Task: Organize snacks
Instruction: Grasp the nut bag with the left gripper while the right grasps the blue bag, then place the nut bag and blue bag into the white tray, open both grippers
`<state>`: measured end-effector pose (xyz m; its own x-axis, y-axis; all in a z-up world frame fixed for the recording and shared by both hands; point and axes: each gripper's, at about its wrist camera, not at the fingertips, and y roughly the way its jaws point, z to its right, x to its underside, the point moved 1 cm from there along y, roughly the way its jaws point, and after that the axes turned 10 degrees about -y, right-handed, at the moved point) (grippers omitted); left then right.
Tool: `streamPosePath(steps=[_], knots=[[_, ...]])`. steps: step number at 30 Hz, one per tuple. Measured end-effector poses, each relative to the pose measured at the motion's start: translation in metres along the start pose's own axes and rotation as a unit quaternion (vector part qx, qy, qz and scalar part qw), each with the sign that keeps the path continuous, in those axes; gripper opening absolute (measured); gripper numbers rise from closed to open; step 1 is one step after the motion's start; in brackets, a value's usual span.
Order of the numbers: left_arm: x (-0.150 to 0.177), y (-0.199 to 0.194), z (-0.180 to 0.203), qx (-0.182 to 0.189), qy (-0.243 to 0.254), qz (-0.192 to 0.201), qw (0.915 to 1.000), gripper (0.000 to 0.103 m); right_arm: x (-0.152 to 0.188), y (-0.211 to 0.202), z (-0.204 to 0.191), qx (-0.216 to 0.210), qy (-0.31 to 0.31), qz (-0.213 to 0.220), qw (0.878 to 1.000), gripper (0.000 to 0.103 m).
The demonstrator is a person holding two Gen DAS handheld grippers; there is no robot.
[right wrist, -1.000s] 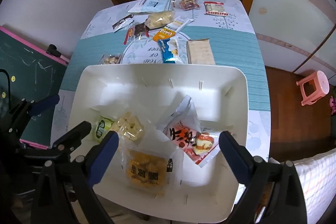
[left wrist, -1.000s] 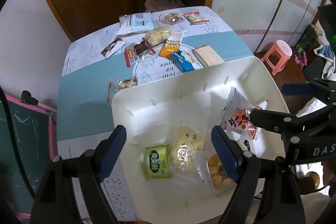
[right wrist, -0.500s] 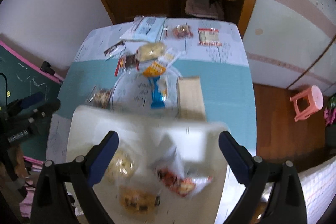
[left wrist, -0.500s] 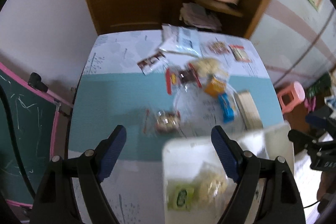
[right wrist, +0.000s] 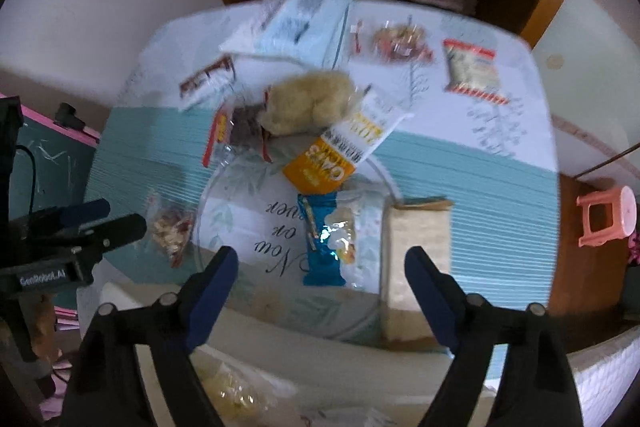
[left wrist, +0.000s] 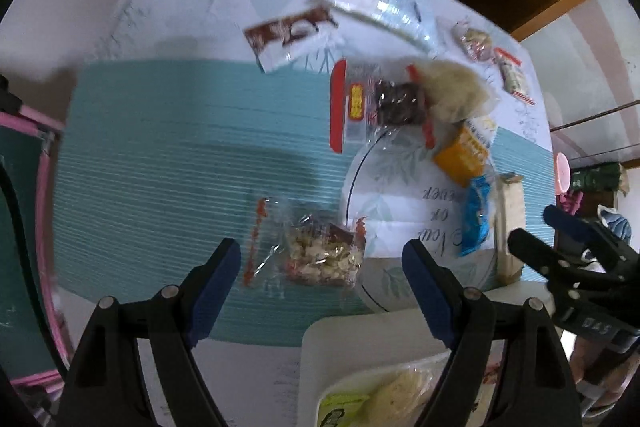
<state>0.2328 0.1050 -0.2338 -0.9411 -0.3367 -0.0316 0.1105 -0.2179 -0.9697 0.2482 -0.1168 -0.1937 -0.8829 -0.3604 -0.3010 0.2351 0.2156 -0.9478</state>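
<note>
Left gripper: I hold it open, empty, nut packet straight ahead between its fingers.
Right gripper: open, empty, blue wrapper ahead, lengthwise.

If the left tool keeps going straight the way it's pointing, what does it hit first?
Most likely the clear packet of mixed nuts lying on the teal mat: it sits right between the open left tool fingers. Depth is uncertain, and the frame is motion-blurred.

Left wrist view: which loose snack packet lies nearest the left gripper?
The clear packet of mixed nuts on the teal mat, directly between the open left gripper's fingers. Every other loose packet lies farther up the table.
</note>
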Motion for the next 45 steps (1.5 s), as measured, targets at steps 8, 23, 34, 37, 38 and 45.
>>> streamPosePath(steps=[8,23,34,37,38,45], knots=[[0.001,0.038,0.011,-0.019,0.022,-0.035,0.9990,0.082,-0.002,0.042,0.001,0.001,0.005,-0.048,0.999,0.077],[0.011,0.060,0.032,-0.079,0.073,-0.037,0.9935,0.050,0.004,0.068,-0.001,-0.011,0.003,-0.080,0.997,0.035],[0.009,0.017,0.031,-0.058,0.060,0.023,0.9962,0.042,0.011,0.027,-0.007,-0.017,-0.003,-0.026,1.000,0.030],[0.013,-0.009,0.040,-0.057,0.064,0.057,0.9947,0.042,0.010,0.003,-0.010,-0.019,0.000,0.000,1.000,0.030],[0.014,-0.019,0.042,-0.056,0.067,0.069,0.9938,0.042,0.011,-0.006,-0.010,-0.021,0.002,0.010,1.000,0.030],[0.042,-0.100,0.066,-0.033,0.102,0.156,0.9819,0.042,0.018,-0.078,-0.011,-0.031,0.010,0.089,0.996,0.030]])
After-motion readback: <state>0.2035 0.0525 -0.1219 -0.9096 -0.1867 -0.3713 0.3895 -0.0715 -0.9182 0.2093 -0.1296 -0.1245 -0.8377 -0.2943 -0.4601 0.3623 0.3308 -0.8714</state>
